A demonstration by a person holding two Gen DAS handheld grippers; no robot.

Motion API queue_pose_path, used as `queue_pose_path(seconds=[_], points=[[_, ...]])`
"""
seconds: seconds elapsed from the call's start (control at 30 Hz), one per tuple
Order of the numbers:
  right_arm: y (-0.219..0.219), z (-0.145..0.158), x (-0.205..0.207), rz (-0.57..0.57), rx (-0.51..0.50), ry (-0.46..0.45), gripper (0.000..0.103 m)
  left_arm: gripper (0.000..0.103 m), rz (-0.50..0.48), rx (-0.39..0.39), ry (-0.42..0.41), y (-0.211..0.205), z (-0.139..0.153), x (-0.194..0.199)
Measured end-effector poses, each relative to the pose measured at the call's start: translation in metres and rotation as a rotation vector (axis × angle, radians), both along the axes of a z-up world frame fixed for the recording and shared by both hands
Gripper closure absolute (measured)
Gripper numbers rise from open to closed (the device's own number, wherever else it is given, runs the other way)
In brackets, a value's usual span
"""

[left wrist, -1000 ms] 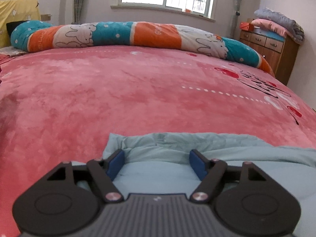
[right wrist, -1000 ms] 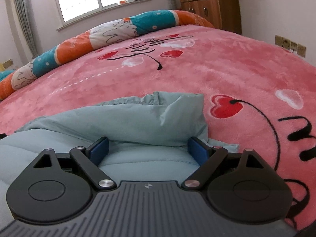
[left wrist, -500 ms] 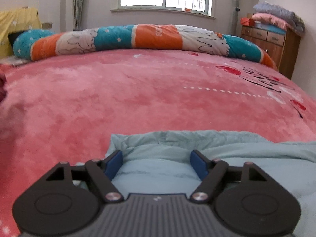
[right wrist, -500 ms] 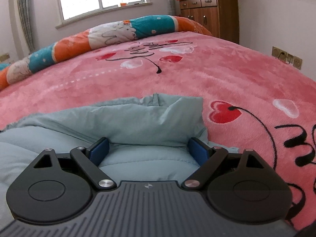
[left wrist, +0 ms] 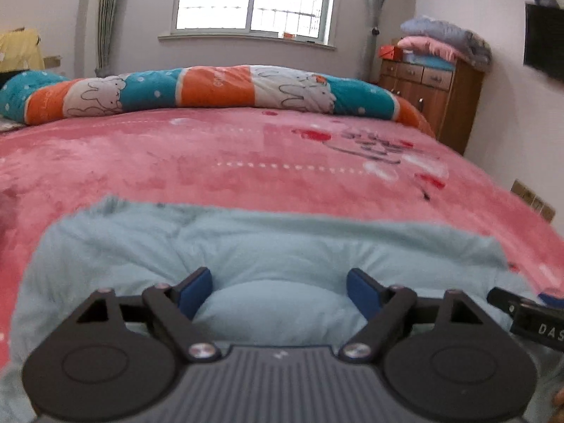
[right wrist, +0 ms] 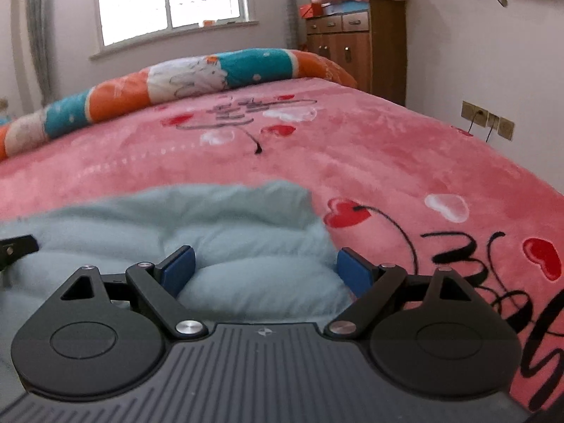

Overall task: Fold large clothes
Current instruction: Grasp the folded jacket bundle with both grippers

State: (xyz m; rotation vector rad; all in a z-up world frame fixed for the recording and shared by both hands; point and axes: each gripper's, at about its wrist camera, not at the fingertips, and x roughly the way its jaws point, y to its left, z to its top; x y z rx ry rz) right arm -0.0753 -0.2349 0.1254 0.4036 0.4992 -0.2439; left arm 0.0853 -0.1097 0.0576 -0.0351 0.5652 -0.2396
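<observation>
A light blue padded garment [left wrist: 268, 246] lies bunched on the pink bed blanket [left wrist: 211, 162]. It also shows in the right wrist view [right wrist: 218, 222]. My left gripper [left wrist: 279, 292] is open above the garment, with blue pads wide apart and a puffed fold between them. My right gripper [right wrist: 266, 269] is open too, over the garment's right end. The right gripper's finger shows at the right edge of the left wrist view [left wrist: 521, 308].
A rolled quilt in teal, orange and white [left wrist: 197, 88] lies across the far side of the bed. A wooden dresser [left wrist: 433, 98] with stacked blankets stands at the far right by the wall. Wall sockets [right wrist: 488, 121] sit right of the bed.
Both grippers have pulled back and risen, so more of the garment shows in front of them. The two grippers have come closer together. Jaws stay open.
</observation>
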Motion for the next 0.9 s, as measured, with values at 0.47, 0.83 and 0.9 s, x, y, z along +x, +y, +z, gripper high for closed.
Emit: queue_pose_path(seconds=[0.47, 0.83, 0.9], points=[[-0.029, -0.010, 0.017, 0.072, 0.138, 0.016, 0.000, 0.010, -0.045, -0.006, 0.050, 0.015, -0.003, 0.005], [-0.123, -0.023, -0.002, 0.196, 0.470, -0.039, 0.000, 0.010, -0.013, 0.001, 0.048, 0.144, 0.047, -0.009], [-0.131, -0.038, -0.001, 0.233, 0.540, -0.009, 0.000, 0.010, 0.010, -0.046, 0.077, 0.172, 0.048, -0.005]])
